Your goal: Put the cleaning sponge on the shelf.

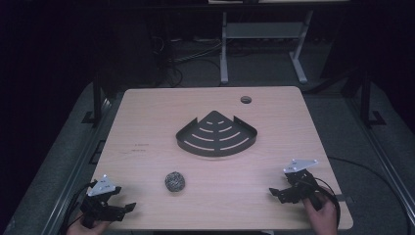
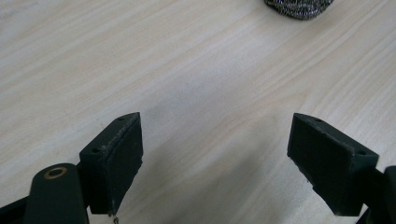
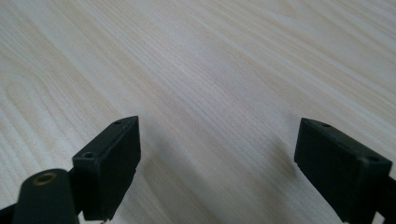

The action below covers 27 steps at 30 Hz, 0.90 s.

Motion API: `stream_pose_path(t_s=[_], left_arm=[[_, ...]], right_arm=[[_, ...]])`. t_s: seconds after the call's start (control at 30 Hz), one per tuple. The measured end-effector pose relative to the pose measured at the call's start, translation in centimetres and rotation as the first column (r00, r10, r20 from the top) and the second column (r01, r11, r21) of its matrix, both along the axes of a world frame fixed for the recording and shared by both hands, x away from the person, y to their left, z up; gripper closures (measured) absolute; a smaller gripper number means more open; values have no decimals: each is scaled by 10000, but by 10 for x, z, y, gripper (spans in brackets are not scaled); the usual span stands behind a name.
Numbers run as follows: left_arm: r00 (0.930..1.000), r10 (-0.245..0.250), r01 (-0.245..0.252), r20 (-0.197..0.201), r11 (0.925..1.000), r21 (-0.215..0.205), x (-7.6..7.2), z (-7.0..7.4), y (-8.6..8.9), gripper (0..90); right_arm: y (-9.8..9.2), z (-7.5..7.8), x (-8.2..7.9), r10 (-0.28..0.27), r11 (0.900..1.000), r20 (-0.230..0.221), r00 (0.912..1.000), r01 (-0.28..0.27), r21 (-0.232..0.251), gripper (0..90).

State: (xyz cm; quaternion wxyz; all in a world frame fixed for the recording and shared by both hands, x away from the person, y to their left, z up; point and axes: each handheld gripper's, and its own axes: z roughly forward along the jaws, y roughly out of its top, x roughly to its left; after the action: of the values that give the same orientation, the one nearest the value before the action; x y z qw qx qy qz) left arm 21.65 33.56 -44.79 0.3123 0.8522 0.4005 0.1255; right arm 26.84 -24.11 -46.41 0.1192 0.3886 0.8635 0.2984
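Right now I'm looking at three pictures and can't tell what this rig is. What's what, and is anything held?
There is no robot arm here. A person at a table holds a hand tool with two black jaws in each hand. The high view looks down from above the person's side: the left gripper is at the bottom left, the right gripper at the bottom right. The other two pictures come from cameras that ride on the tools and look along their jaws.

On the wooden table lie a dark corner shelf with slots and, nearer the person, a ball of steel wool. Its edge also shows at the top of the left gripper view.

Both tools have their jaws wide apart over bare wood. Nothing is held.
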Motion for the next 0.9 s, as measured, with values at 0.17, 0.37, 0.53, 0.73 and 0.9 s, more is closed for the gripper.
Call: stream_pose_path(t_s=[0.17,0.37,0.53,0.73,0.9], left_arm=[[10000,-49,49,-5,10000,-72,2,0,-1,177],[9997,-150,148,-166,9998,-125,5,-2,-4,177],[9997,-165,163,-156,9997,-167,6,-2,-6,177],[9995,-283,281,-148,9994,-181,8,-1,-10,177],[9995,-321,319,-81,9993,-214,10,2,-13,177]], right_arm=[[1,0,-1,77,10000,26,10000,-77,-41,141],[3,3,2,35,10000,149,9999,-34,-63,141],[5,1,3,143,9998,34,9999,-143,-105,141],[6,1,3,157,9998,26,9999,-157,-113,141],[6,0,2,237,9996,-4,9997,-237,-160,141]])
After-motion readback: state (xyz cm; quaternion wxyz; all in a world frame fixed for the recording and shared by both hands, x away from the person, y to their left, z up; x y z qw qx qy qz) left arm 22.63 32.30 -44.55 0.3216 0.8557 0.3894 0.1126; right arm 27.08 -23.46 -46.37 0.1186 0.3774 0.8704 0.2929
